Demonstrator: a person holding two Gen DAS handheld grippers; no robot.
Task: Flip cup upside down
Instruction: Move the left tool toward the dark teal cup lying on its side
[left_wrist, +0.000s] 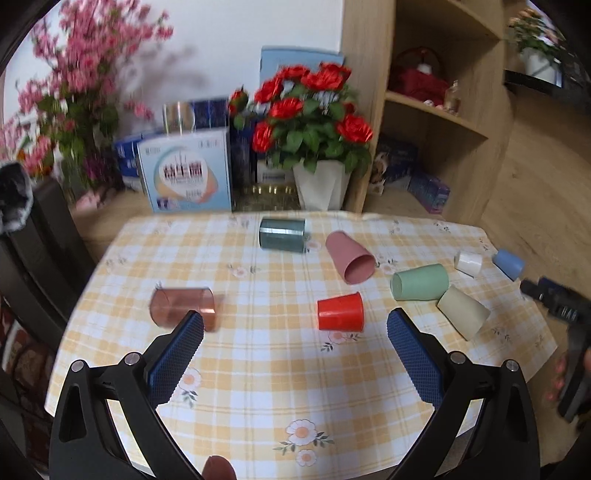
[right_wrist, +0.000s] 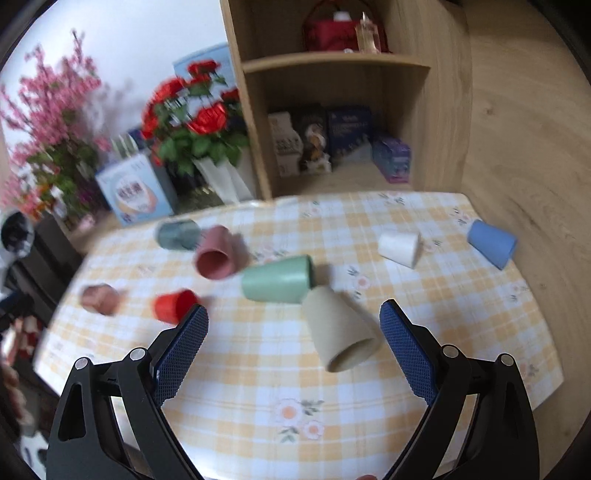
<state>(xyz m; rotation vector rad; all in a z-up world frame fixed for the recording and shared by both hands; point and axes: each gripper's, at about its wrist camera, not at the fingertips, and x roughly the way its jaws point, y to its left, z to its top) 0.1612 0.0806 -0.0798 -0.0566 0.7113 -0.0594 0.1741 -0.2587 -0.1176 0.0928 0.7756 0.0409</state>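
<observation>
Both hand-held grippers hover above the table (left_wrist: 258, 369) with jaws spread wide and empty: the left hand-held gripper (left_wrist: 295, 325) faces the red cup (left_wrist: 340, 311), already mouth-down, while the right hand-held gripper (right_wrist: 293, 314) frames the beige cup (right_wrist: 340, 332), probably the next pick. That cup lies on its side, mouth toward the camera, its base close against the green cup (right_wrist: 277, 278). The pink cup (right_wrist: 216, 254), white cup (right_wrist: 400, 246) and blue cup (right_wrist: 491, 243) lie scattered clear of the approach.
</observation>
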